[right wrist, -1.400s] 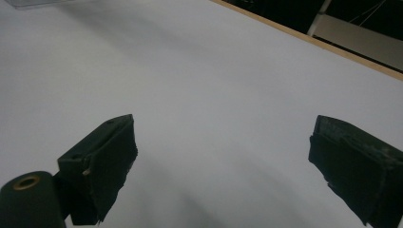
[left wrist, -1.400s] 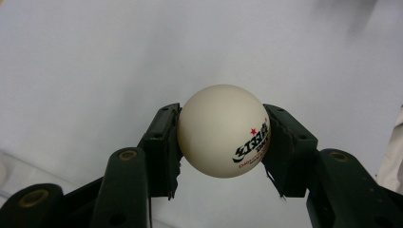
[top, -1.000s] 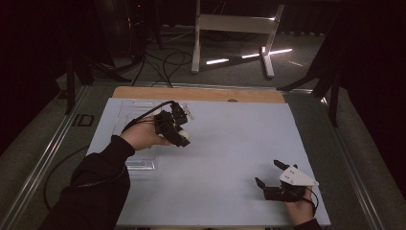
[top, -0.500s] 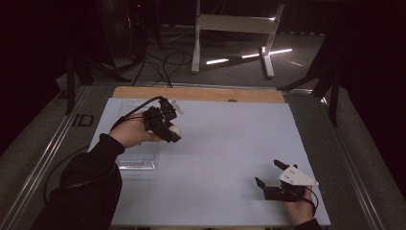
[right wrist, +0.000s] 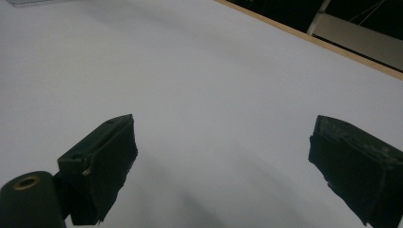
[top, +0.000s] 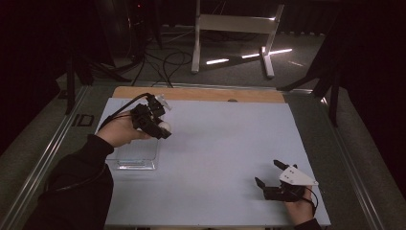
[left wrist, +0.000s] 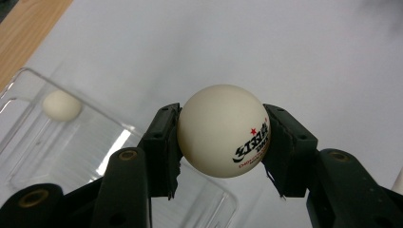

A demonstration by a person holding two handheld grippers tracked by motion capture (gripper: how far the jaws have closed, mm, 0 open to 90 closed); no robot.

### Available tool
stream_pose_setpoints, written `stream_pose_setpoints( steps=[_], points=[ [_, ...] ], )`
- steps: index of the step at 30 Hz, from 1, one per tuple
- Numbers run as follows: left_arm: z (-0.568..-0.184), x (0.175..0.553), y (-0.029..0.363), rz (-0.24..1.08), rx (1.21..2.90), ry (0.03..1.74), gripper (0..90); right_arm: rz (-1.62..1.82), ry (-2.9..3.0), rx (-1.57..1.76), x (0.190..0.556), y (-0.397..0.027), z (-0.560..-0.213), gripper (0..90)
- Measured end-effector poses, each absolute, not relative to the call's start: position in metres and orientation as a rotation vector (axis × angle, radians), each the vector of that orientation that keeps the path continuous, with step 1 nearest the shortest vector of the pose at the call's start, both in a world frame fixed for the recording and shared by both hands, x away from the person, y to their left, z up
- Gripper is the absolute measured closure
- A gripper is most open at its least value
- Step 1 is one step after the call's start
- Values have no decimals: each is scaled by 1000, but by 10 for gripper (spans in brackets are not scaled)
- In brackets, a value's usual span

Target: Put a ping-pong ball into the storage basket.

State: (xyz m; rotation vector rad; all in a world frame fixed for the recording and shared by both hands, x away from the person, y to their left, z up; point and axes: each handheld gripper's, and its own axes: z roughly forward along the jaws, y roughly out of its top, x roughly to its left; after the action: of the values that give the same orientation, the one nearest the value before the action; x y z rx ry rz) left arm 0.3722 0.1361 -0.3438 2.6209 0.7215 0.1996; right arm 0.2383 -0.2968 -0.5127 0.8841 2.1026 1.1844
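A white table mat [top: 225, 158] is spread over the work surface, with a strip of wooden board [top: 201, 94] exposed along its far edge at twelve o'clock. Beyond the table, a white metal stand [top: 234, 33] is seen on the dark floor.

On the mat, toward nine o'clock from its middle, a clear plastic tray [top: 136, 155] is laid flat. In the left gripper view a second table tennis ball [left wrist: 62, 105] is seen lying inside that tray, at ten o'clock from the held ball and well apart from it.

The left gripper [top: 160, 125] is held above the far end of the tray, at about ten o'clock on the mat, with its cable trailing back over the hand. A white table tennis ball [left wrist: 223, 130] is clamped between its two black jaws, one pad pressed to each side of the ball; a red star and black lettering are printed on the ball's lower right face. The ball is thus carried off the mat, over the tray's edge.

The right gripper [top: 269, 173] is rested near the mat's corner at five o'clock, grey plate uppermost. Its jaws are spread wide, and nothing is held between them.
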Motion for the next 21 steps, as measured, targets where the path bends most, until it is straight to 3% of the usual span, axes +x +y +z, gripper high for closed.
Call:
stream_pose_setpoints(
  steps=[21],
  points=[
    [-346,375,176,292,2545,926,520,1182,2105,886,239,-297,-513,86]
  ],
)
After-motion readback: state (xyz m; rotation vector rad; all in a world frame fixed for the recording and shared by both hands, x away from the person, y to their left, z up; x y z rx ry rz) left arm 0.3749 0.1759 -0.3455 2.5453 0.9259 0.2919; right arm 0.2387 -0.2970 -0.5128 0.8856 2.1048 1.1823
